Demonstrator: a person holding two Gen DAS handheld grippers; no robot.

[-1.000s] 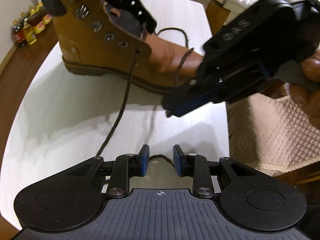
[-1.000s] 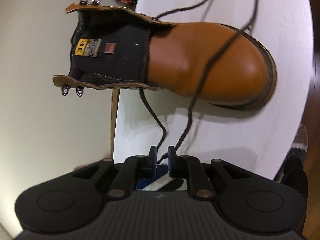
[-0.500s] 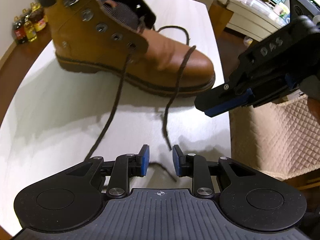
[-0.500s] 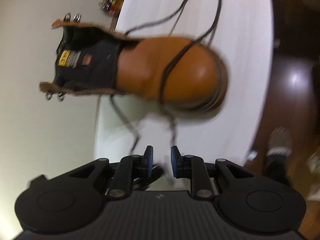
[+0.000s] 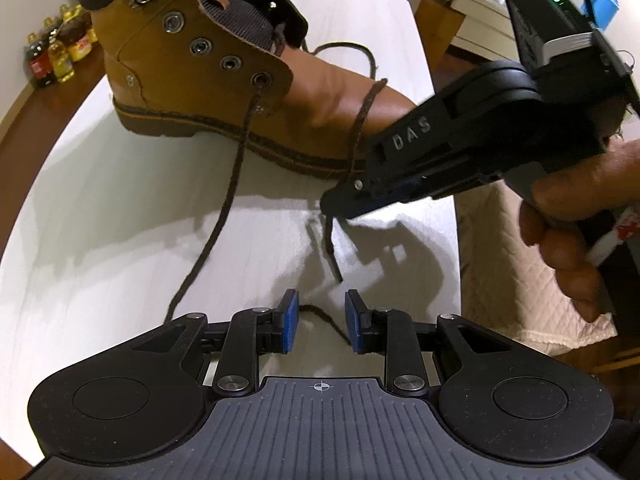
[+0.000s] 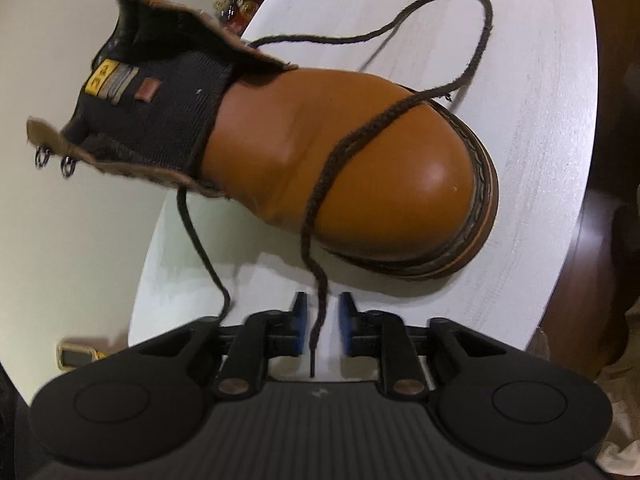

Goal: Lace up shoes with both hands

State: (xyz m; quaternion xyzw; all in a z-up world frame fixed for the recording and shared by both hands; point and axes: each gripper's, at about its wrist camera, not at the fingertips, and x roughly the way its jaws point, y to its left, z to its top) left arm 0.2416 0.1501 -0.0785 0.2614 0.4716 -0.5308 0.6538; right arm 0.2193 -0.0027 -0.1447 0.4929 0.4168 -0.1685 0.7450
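Observation:
A tan leather boot (image 5: pixel 192 60) lies on the white table (image 5: pixel 100 240), toe toward my right gripper (image 6: pixel 323 320). One dark brown lace end (image 5: pixel 236 160) runs from the lowest eyelet down to my left gripper (image 5: pixel 318 320), which is open, with the lace tip on the table between its blue pads. The other lace end (image 6: pixel 320 184) crosses the toe (image 6: pixel 400 184) and hangs between the right gripper's pads. Those jaws are closing, and a gap still shows on each side of the lace. In the left wrist view the right gripper (image 5: pixel 340 204) sits low in front of the toe.
Several bottles (image 5: pixel 56 56) stand on the floor at the far left. A quilted beige cushion (image 5: pixel 512 260) lies just past the table's right edge. A hand (image 5: pixel 580 208) holds the right gripper's handle. A lace loop (image 6: pixel 480 20) lies on the table beyond the boot.
The right gripper swung away to the right, then came back down in front of the toe; the lace end now hangs between its pads. The left gripper hardly moved.

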